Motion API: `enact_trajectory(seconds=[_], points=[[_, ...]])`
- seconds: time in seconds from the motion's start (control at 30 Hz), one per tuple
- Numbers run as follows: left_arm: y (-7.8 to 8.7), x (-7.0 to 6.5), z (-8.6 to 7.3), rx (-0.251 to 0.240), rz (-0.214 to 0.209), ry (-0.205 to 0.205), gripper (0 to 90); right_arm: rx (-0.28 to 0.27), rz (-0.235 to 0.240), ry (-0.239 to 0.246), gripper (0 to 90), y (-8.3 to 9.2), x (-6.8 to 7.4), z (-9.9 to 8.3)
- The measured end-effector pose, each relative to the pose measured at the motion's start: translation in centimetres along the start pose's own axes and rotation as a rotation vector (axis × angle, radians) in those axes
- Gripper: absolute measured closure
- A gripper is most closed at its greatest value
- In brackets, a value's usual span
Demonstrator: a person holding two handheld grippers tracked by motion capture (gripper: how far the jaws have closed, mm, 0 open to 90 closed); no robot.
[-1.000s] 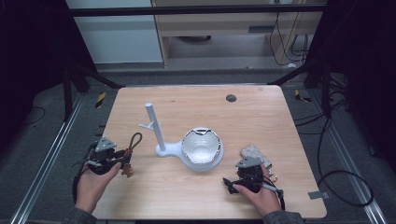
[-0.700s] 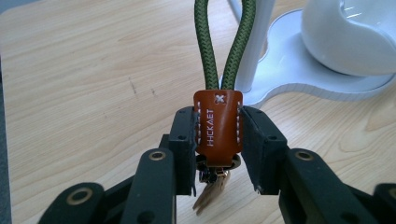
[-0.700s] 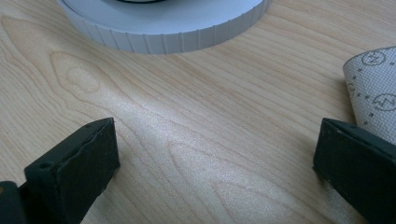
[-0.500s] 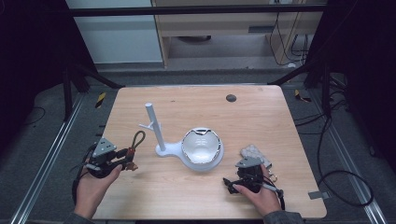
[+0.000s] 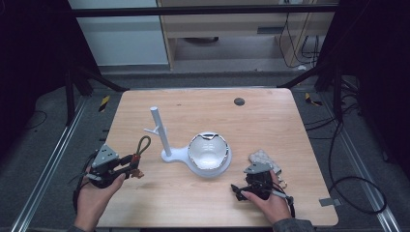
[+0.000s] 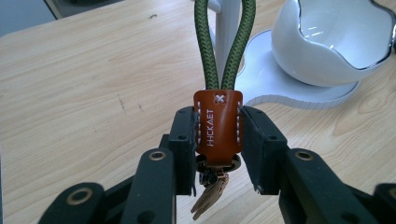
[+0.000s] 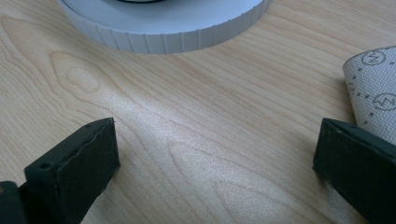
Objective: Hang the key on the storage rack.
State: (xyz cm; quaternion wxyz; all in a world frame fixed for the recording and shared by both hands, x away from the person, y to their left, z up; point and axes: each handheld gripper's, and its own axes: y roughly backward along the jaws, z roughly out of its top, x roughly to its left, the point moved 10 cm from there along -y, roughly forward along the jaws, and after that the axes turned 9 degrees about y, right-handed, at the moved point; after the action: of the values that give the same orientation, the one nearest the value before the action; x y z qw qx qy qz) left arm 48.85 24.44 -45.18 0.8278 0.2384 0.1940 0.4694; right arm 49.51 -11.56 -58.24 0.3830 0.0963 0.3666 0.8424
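Note:
My left gripper [image 5: 129, 164] [image 6: 217, 140] is shut on a keychain: its brown leather tab [image 6: 218, 127] sits squeezed between the jaws, a green cord loop [image 5: 142, 144] [image 6: 224, 44] rises beyond it and a brass clip [image 6: 208, 196] hangs below. Ahead stands a white stand with an upright peg [image 5: 159, 129] [image 6: 227, 32] and a round base holding a glossy white bowl [image 5: 208, 151] [image 6: 336, 42]. My right gripper [image 5: 238, 189] [image 7: 215, 158] rests at the front right of the table, jaws wide open over bare wood, facing the ribbed base rim [image 7: 168, 39].
A grey dotted cloth [image 5: 263, 157] [image 7: 373, 88] lies just right of the right gripper. A dark round hole [image 5: 239, 101] marks the far side of the wooden table [image 5: 270, 121]. Black frame rails and cables surround the table.
The left gripper with the keychain has shifted slightly toward the front of the table. The right gripper has stayed put.

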Motion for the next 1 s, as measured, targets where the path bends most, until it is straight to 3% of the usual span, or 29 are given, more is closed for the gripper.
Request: enact_trajectory(seconds=[0.6, 1.0], points=[[1.1, -3.5, 1.5, -0.065, -0.056, -0.043, 65.7, 0.002, 0.001, 0.000, 0.3, 0.0, 0.0, 0.0], [1.5, -4.7, 2.5, -0.084, -0.070, -0.065, 65.7, 0.000, 0.000, 0.000, 0.2, 0.0, 0.0, 0.0]])
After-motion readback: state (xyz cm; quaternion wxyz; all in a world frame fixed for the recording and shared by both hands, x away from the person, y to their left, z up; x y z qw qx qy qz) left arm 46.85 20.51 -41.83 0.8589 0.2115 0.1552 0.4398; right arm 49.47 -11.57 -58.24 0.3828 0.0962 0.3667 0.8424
